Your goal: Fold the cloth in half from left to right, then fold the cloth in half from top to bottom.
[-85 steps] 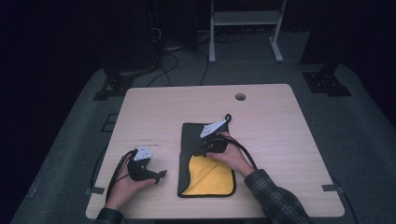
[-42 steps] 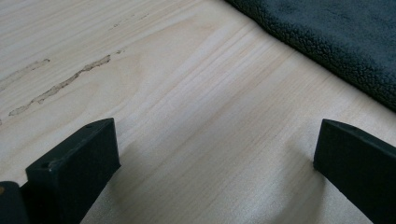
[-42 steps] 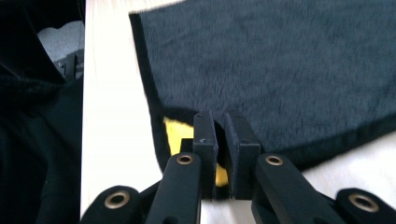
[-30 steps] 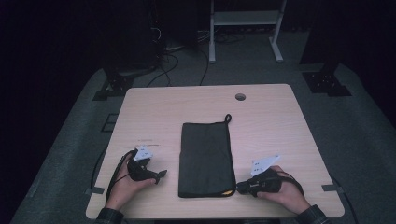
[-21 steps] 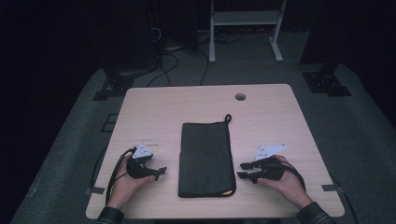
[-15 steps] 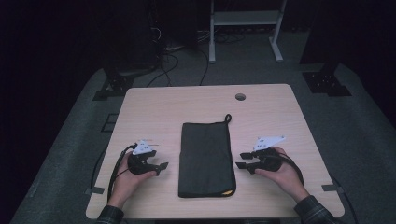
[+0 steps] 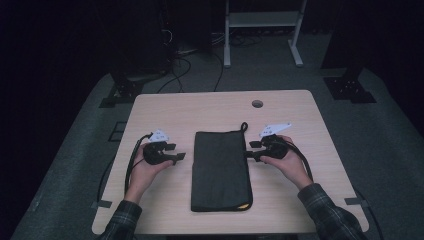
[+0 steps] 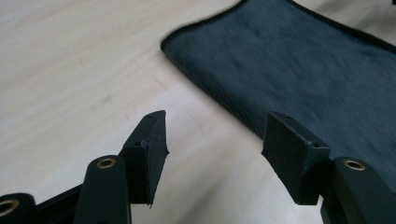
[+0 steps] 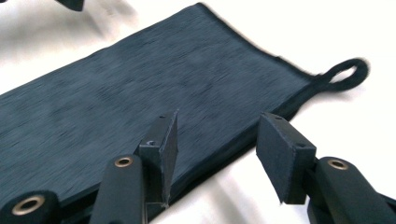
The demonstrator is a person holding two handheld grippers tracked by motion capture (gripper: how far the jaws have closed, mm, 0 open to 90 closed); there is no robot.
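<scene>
cloth (image 7: 221,170): dark, folded long, laid flat mid-table; hanging loop (image 7: 244,126) at its 1 o'clock corner, yellow corner (image 7: 244,205) exposed at 5 o'clock in the high view.
left gripper (image 7: 177,152): at 9 o'clock of the cloth, just beside its edge, not touching; jaws have just been closing, part open, nothing between them.
right gripper (image 7: 251,150): at 3 o'clock, tips at the cloth's edge; jaws have just been opening, part open, nothing gripped.
left gripper view: one rounded cloth corner (image 8: 169,41) and bare table (image 8: 70,70) shown close.
right gripper view: loop seen close, one pad (image 9: 163,140) over the cloth's edge.
surroundings: cable hole (image 7: 257,103) at 12 o'clock; white frame (image 7: 262,22) and cables (image 7: 187,65) on the floor beyond.
obstructions: none across the cloth.
</scene>
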